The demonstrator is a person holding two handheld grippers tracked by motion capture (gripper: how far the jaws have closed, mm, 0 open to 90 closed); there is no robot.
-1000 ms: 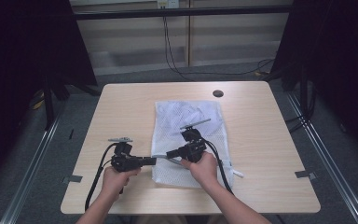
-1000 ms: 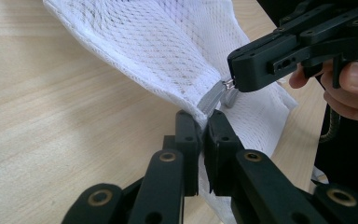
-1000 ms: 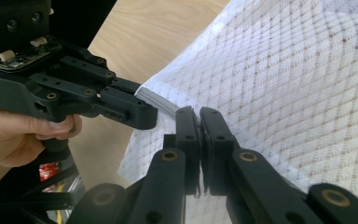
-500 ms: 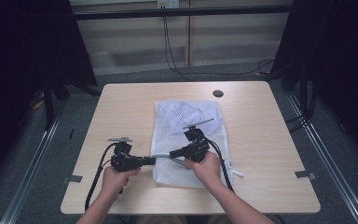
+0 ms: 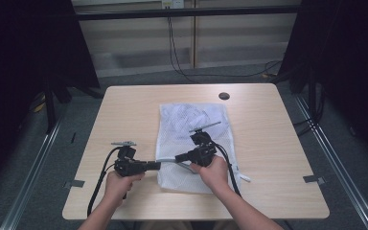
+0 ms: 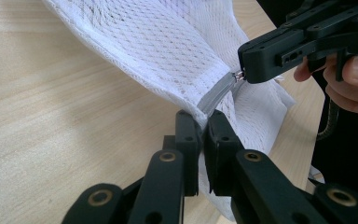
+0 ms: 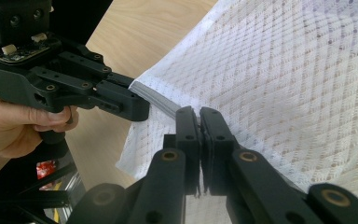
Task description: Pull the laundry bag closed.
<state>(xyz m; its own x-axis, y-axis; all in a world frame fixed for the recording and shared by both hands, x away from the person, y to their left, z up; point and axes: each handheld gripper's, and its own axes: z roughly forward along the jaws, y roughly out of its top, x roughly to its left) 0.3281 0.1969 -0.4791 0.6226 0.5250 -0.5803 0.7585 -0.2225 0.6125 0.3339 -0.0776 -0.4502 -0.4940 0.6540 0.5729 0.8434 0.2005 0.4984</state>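
Nothing has moved: both grippers point(image 5: 160, 165) point(image 5: 176, 158) stay clamped on the mesh bag's point(image 5: 191, 122) zipper over the pale wooden table point(image 5: 268, 143).

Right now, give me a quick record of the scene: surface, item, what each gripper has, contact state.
surface: wooden table
item: white mesh bag lying flat, near-left corner lifted
zip: grey zip runs along the lifted edge
left gripper: jaws shut on the bag edge at the zip end
right gripper: jaws shut at the zip, on its metal pull
spacing: the two grippers face each other, a short stretch of zip taut between them
hands: one on each gripper, left hand, right hand
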